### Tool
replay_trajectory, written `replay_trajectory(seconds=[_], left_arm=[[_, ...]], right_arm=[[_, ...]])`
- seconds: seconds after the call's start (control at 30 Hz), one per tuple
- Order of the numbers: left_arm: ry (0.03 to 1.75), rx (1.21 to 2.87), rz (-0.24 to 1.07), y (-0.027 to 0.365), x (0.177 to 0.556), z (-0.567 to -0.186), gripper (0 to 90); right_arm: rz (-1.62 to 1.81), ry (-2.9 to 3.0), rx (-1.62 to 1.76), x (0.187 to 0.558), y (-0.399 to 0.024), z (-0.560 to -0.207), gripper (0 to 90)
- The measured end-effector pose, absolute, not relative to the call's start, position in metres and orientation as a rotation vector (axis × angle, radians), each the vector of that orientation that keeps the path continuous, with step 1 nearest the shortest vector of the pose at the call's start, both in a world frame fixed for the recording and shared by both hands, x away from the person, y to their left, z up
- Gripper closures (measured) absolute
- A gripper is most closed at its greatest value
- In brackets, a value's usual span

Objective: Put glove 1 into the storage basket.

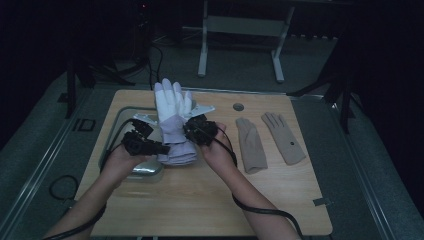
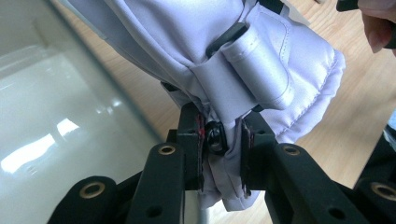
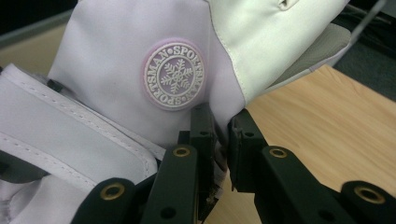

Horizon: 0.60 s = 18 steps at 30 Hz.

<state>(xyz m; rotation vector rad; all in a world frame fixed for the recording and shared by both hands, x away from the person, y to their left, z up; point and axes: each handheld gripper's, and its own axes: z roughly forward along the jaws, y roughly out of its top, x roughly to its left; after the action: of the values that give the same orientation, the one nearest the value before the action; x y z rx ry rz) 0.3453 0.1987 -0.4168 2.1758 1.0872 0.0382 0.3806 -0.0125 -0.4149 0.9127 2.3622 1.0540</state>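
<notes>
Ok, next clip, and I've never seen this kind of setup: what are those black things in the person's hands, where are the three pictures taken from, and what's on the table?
A person holds a two-jaw tool in each hand: the left hand-held gripper and the right hand-held gripper. The high view looks down on the wooden table from above. The other two views come from cameras riding on each gripper, looking along its black jaws. Both grippers are shut on a pale lilac and white ski glove, one on each side. To its right lie two beige gloves. A clear tray sits at the left, under the left hand.
</notes>
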Motion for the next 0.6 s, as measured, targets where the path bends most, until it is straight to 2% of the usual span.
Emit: replay_trajectory(seconds=[0.33,0.6], left_arm=[[1.142,2.186,0.068,0.249,0.347,-0.406,74.2],[1.212,2.172,0.073,0.279,0.343,-0.422,74.2]], right_arm=[[1.095,2.381,0.881,0.388,0.042,-0.408,81.9],[1.097,2.428,0.874,0.395,0.078,-0.420,81.9]])
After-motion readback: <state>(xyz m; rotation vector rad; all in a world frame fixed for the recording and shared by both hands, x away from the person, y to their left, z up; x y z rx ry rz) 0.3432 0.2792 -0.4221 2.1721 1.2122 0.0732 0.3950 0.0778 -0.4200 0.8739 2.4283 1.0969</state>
